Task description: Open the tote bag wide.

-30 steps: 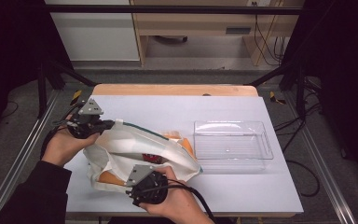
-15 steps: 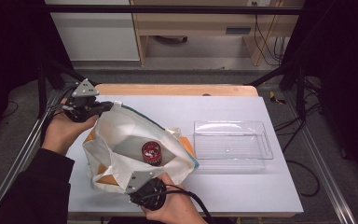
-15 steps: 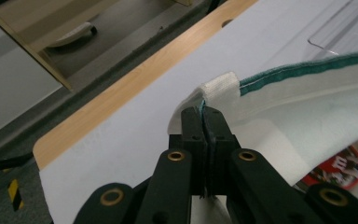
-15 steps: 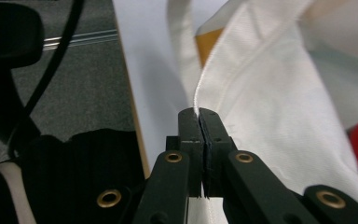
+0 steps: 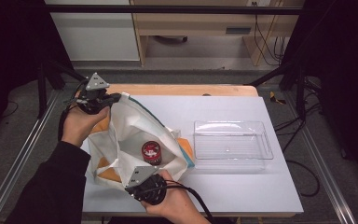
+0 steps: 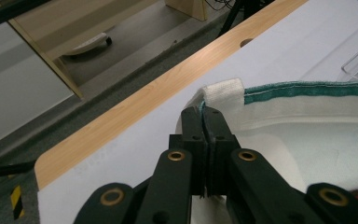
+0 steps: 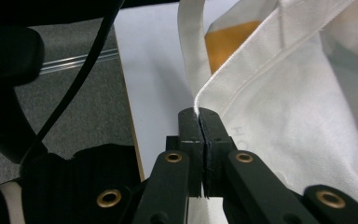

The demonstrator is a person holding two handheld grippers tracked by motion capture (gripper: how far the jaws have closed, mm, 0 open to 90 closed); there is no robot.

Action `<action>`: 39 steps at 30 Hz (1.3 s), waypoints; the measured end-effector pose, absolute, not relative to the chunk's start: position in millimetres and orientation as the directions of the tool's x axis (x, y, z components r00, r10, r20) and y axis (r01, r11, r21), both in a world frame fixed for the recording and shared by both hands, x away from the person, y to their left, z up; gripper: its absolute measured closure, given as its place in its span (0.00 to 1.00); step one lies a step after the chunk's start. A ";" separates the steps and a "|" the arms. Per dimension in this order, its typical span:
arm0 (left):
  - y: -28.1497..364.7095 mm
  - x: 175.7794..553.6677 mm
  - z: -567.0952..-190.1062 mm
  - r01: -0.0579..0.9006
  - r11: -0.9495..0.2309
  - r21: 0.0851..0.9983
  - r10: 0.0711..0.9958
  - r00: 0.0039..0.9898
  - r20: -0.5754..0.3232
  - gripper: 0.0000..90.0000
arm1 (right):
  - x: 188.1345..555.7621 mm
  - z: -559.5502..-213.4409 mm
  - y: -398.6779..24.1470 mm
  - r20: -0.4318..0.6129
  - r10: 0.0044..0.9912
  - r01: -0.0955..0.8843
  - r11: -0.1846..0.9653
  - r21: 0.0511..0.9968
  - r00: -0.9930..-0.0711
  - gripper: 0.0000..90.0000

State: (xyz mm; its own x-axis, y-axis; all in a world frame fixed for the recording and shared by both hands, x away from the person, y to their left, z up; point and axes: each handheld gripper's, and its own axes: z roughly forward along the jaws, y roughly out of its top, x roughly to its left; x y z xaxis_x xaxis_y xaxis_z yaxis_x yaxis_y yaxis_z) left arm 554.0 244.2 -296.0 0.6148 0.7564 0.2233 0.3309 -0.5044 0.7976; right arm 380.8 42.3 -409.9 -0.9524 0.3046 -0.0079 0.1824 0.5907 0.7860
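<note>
A white cloth bag [image 5: 135,122] with a green-edged rim and orange patches lies on the white table, its mouth held wide. My left gripper [image 5: 115,97] is shut on the rim's far corner by a sewn strap tab [image 6: 222,89], jaws pressed together on the cloth [image 6: 204,117]. Near the table's front edge, my right gripper [image 5: 131,177] is shut on the opposite rim [image 7: 198,115]. A red can [image 5: 151,152] stands inside the bag between the two rims. The bag's white wall [image 7: 284,98] stretches away to the right of the right jaws.
A clear plastic tray [image 5: 233,144] sits on the table right of the bag, touching its side. A wooden strip [image 5: 182,89] runs along the table's far edge. Metal rails flank both sides. The person's dark sleeve [image 5: 56,186] comes in at bottom left.
The left gripper has pulled its rim up and toward the far left, spreading the bag's mouth. The red can inside has come into full view. The right gripper has hardly moved.
</note>
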 end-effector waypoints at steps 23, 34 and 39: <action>242.0 562.1 -356.8 0.391 -0.457 0.799 0.785 0.600 0.155 0.98 | 389.6 -452.6 46.4 0.034 0.334 0.242 0.604 0.759 -0.942 0.94; 246.3 525.8 -337.8 0.277 -0.451 0.848 0.790 0.566 0.236 0.60 | 381.1 -435.3 38.3 -0.010 0.358 0.215 0.584 0.783 -0.934 0.60; 250.1 494.5 -332.1 0.232 -0.452 0.861 0.797 0.540 0.273 0.48 | 376.1 -420.5 33.2 -0.034 0.362 0.204 0.599 0.774 -0.932 0.47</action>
State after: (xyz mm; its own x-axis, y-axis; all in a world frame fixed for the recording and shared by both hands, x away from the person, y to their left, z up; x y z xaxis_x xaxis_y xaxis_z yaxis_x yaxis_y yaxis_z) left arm 494.5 250.1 -332.1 0.5395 0.7965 0.2729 0.2319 -0.4522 0.8612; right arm 376.1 33.2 -420.5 -0.9316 0.3618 -0.0339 0.2044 0.5990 0.7742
